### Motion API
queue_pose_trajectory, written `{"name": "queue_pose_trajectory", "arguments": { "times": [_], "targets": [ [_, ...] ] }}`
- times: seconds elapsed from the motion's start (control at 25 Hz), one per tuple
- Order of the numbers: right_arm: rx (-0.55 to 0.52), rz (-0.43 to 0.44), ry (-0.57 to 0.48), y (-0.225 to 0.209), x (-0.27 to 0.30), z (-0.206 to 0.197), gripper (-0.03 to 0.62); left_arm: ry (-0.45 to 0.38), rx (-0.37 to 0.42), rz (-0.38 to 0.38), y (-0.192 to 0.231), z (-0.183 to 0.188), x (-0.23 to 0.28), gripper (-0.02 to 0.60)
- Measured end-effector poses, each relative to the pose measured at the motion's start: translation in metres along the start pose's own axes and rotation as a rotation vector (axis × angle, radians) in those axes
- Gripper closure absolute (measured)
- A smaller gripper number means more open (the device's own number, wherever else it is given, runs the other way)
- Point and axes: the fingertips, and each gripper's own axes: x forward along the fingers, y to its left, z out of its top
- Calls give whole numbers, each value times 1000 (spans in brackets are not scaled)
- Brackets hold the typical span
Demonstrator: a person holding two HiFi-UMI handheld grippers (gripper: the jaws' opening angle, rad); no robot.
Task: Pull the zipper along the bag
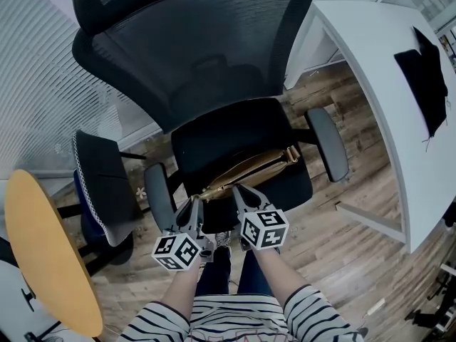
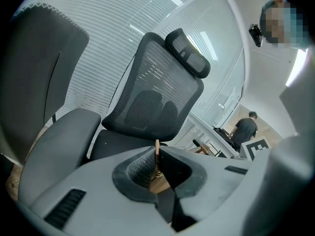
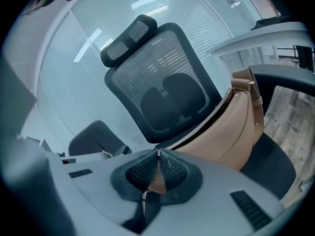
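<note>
step in hand, by judgement: start of the pull, with the zipper (image 3: 204, 123) open along the top of the tan bag (image 3: 231, 136). right gripper (image 3: 158, 157) has its jaws nearly together, pinched on a thin metal piece at the bag's near end. this is probably the zipper pull, though the pads cover most of it. the open teeth run away from these jaws, up and to the right, toward the bag's far end. left gripper (image 2: 157, 157) also has narrow jaws, clamped on a thin tan tab or edge of the bag between the pads. the bag lies on the seat of the office chair (image 1: 214, 130), directly ahead of both pairs of jaws.

to do it well: the left grip should anchor the near end taut. the right should draw the slider along the line of the teeth, low and steady, without lifting the bag.

container: the bag's mouth shows only a dark gap between the teeth, and its contents cannot be seen.
</note>
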Motion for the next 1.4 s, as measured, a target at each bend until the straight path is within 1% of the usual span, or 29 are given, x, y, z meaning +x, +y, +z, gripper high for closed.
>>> {"name": "queue_pose_trajectory", "arguments": {
  "times": [0.64,0.88,1.4],
  "targets": [
    [-44,-80,2,-37,-8,19,557,5,23,17,3,1,1,538],
    [-65,-110,4,-57,-17,29,557,9,28,26,2,0,1,538],
    [-119,-167,-11,-84,-35,51,557,13,31,38,1,-2,-1,538]
  ]
}}
